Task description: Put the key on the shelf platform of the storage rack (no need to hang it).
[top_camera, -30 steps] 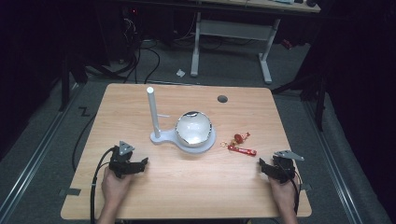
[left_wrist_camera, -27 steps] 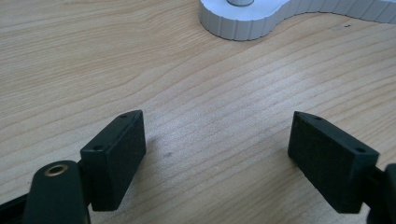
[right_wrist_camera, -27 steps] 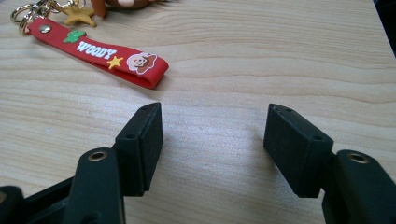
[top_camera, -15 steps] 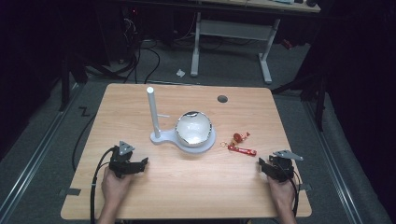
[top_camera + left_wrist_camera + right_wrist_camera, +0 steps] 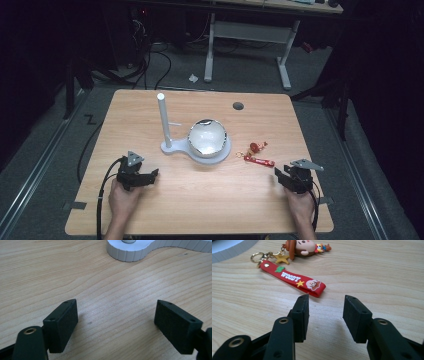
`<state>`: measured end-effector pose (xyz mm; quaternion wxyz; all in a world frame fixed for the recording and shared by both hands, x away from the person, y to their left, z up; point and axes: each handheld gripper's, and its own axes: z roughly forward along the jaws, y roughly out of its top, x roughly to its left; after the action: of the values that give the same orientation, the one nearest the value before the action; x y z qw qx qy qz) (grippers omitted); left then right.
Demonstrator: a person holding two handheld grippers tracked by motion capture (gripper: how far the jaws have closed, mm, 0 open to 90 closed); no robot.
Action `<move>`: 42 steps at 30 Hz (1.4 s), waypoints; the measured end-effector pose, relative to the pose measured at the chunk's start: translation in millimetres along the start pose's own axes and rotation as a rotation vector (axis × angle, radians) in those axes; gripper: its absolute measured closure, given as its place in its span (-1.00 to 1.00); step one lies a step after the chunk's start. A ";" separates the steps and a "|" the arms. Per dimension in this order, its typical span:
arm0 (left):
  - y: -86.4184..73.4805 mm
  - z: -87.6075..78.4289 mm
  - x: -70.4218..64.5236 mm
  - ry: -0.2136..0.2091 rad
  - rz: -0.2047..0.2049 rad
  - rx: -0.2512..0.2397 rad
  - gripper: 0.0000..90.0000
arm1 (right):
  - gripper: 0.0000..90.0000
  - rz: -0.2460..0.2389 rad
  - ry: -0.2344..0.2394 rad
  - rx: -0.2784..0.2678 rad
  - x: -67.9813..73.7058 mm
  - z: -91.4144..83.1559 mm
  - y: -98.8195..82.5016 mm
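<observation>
Woodgrain table (image 5: 200,200); glossy red strap (image 5: 292,278) (lettered WOODY), ribbed white base (image 5: 140,252)

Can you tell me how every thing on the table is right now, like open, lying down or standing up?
Left tongs: open, nothing between them, low over the table.
Right tongs: open, holding nothing, aimed at the keychain.
Keychain: lying flat, red strap stretched out, untouched.
White post: standing upright on its base.
Shiny dome: sitting on the white base.
Table: bare wood under both tongs.
</observation>
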<state>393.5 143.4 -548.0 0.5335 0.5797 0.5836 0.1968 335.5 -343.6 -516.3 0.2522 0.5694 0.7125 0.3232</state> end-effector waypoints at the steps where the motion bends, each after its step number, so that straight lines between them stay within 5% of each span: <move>1: 0.0 0.0 0.0 0.000 -0.001 0.000 -0.57 | 0.26 -0.006 0.002 -0.002 1.1 -0.7 0.9; 8: 0.0 0.0 0.0 0.000 0.000 0.001 -0.57 | 0.29 0.012 0.067 -0.018 5.8 -1.7 10.4; 23: 0.1 0.2 0.1 -0.001 -0.001 0.000 -0.57 | 0.35 -0.031 0.108 -0.034 19.1 4.7 35.4; 42: 0.2 0.2 0.1 0.000 -0.002 0.000 -0.57 | 0.54 -0.063 0.162 0.002 31.1 38.4 74.8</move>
<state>393.7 143.4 -547.9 0.5338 0.5790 0.5841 0.1964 405.0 -295.9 -485.6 0.2030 0.5190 0.7484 0.3596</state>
